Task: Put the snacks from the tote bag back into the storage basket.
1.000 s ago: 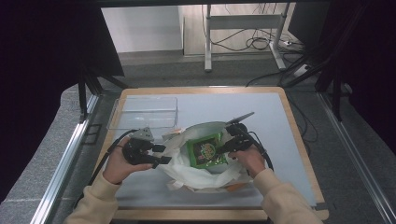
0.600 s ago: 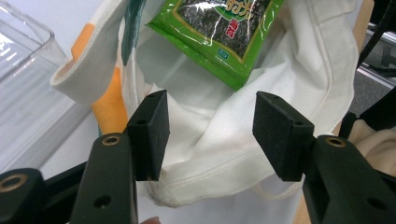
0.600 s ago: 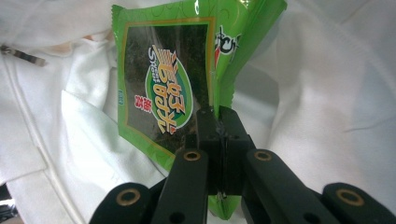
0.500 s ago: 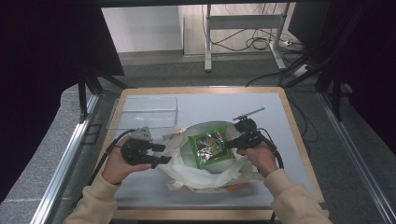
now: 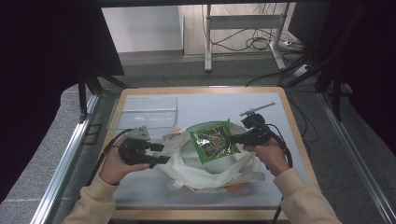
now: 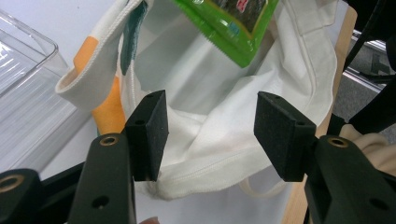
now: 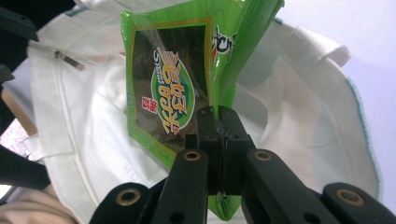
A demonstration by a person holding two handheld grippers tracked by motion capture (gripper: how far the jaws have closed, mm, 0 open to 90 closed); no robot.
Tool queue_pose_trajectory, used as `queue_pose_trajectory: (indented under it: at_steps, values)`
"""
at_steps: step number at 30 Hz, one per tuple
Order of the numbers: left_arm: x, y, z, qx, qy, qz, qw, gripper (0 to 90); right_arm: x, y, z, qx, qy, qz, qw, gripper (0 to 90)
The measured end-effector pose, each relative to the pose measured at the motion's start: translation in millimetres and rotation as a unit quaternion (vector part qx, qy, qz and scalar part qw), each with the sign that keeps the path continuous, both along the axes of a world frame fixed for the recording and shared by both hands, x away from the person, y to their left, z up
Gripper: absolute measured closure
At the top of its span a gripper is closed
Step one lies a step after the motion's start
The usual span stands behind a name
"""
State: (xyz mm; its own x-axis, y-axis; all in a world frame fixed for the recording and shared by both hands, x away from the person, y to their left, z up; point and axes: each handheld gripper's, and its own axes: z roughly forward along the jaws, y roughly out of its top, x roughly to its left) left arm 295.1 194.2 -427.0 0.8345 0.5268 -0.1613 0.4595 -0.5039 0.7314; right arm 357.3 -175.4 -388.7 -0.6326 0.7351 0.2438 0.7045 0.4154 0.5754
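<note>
The right tongs (image 7: 218, 140) are closed tight on the green packet (image 5: 213, 144), held above the white bag (image 5: 205, 170). Left tongs (image 6: 208, 135) stand half open around the bag's rim, not pressing; better grip it first to steady the mouth.

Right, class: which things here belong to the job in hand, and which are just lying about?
In the job:
- green snack packet, pinched by the right gripper
- white cloth bag
- left gripper, fingers open at the bag's rim

Lying about:
- clear plastic tray
</note>
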Motion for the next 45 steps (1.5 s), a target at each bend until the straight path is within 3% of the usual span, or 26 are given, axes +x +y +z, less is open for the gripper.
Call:
queue_pose_trajectory:
  at_steps: [7, 13, 17, 25, 29, 41, 45]
  values:
    - [0.5, 2.9, 1.5, 0.0, 0.004, 0.01, 0.9999, 42.9, -3.3, -4.4, 13.3, 0.001, -0.025, 0.026, 0.9993, 88.5]
    - [4.4, 7.4, 7.3, -0.028, 0.006, 0.017, 0.9994, 41.7, -6.4, -3.6, 21.1, 0.001, -0.041, 0.051, 0.9979, 88.5]
    - [7.5, 7.1, 14.0, -0.024, -0.007, 0.022, 0.9995, 42.1, -7.2, -3.3, 24.8, 0.001, -0.048, 0.06, 0.997, 88.5]
    - [16.5, 1.5, 20.3, -0.015, -0.008, 0.01, 0.9998, 41.8, -5.0, 1.8, 23.5, -0.005, -0.055, 0.082, 0.9951, 88.5]
    - [21.5, -3.5, 25.1, -0.02, -0.006, 0.002, 0.9998, 41.7, -6.0, 5.4, 23.7, -0.007, -0.062, 0.102, 0.9928, 88.5]
    - [42.3, -28.6, 40.2, -0.027, 0.008, -0.023, 0.9993, 42.3, -4.4, 14.1, 20.9, -0.013, -0.072, 0.125, 0.9895, 88.5]
    - [47.9, -37.0, 41.0, -0.01, 0.011, -0.038, 0.9992, 43.0, -4.0, 17.3, 19.5, -0.011, -0.076, 0.134, 0.988, 88.5]
